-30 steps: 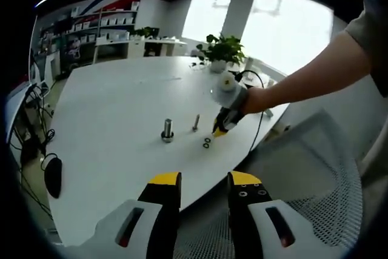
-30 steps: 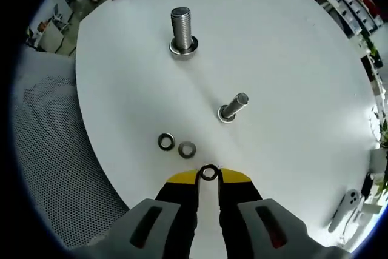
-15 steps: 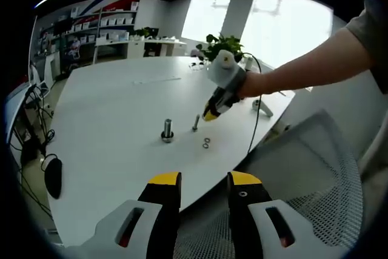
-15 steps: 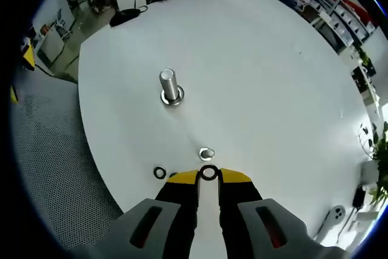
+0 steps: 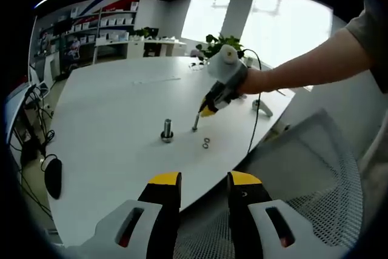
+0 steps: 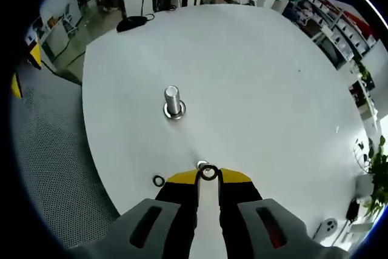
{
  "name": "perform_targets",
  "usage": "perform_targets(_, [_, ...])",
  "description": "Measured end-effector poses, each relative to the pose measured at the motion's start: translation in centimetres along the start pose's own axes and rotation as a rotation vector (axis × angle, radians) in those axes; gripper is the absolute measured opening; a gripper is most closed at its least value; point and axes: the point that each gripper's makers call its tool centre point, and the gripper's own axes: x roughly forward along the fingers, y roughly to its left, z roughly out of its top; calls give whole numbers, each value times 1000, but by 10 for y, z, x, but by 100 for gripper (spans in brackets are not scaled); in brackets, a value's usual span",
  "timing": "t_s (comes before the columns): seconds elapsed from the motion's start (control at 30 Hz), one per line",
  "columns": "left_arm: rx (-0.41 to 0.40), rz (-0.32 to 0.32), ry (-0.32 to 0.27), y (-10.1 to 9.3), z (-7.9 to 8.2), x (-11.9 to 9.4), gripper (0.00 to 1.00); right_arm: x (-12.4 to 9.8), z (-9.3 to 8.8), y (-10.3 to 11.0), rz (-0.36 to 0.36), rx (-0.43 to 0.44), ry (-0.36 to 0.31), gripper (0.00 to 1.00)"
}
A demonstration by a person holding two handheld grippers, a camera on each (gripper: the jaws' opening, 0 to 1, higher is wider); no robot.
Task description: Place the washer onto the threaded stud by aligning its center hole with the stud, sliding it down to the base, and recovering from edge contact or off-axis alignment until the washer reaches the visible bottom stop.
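Washer (image 6: 208,172) pinched at the tips of the right tool (image 6: 208,175), hanging right over the top of the thin stud (image 6: 202,165), which mostly hides behind it. Thick stud (image 6: 173,102) stands upright farther in on the white tabletop (image 6: 260,89). One loose washer (image 6: 159,181) lies near the tabletop edge, left of the tool. From the left gripper view, right tool (image 5: 207,111) points steeply down at the thin stud (image 5: 195,122), arm stretched in from the right; spare washers (image 5: 206,143) just beside it. Left tool (image 5: 204,181) hangs back off the tabletop edge, jaws apart, holding nothing. Potted plant (image 5: 221,45) at the far side.
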Motion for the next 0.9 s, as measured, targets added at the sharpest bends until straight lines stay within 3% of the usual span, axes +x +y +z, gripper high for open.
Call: perform_targets(0.9, [-5,6,13,2,-2,0,28,29,-7,-2,38,-55,75,14])
